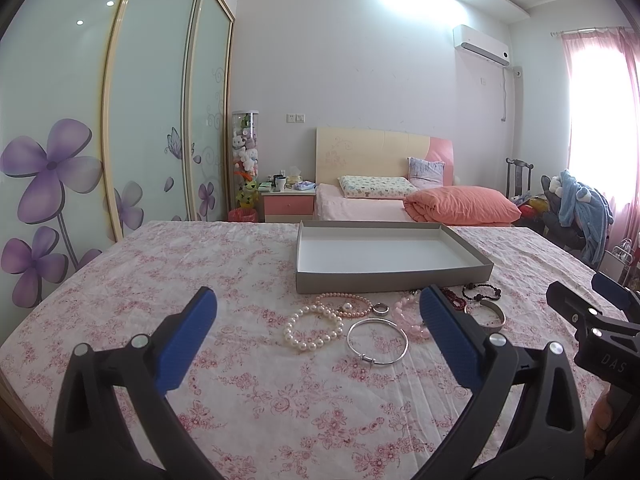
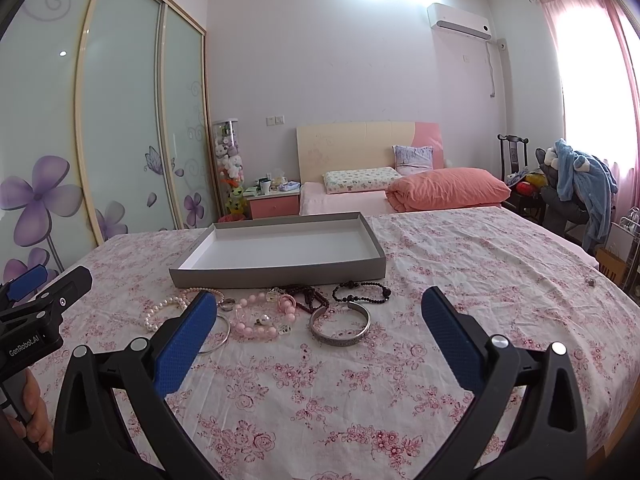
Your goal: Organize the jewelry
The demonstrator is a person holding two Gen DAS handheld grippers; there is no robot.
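Several pieces of jewelry lie on the floral cloth in front of a shallow grey box point(image 1: 384, 282) point(image 2: 280, 274) with a white inside and nothing in it. A white pearl bracelet point(image 1: 314, 326) point(image 2: 160, 314), a thin silver bangle point(image 1: 377, 342), a pink bead bracelet point(image 2: 256, 320), a silver cuff point(image 2: 340, 322) point(image 1: 486, 312), dark bead bracelets point(image 2: 362, 292) and a small ring point(image 1: 380, 309) are there. My left gripper point(image 1: 318, 300) is open above the pearls and bangle. My right gripper point(image 2: 318, 300) is open above the cuff.
The floral cloth point(image 1: 260, 400) covers a wide table. A small dark object point(image 2: 590, 280) lies at its right edge. Behind are a bed with an orange quilt point(image 1: 460, 204), a nightstand point(image 1: 288, 204) and a sliding wardrobe point(image 1: 120, 120). A chair with clothes point(image 2: 580, 184) stands right.
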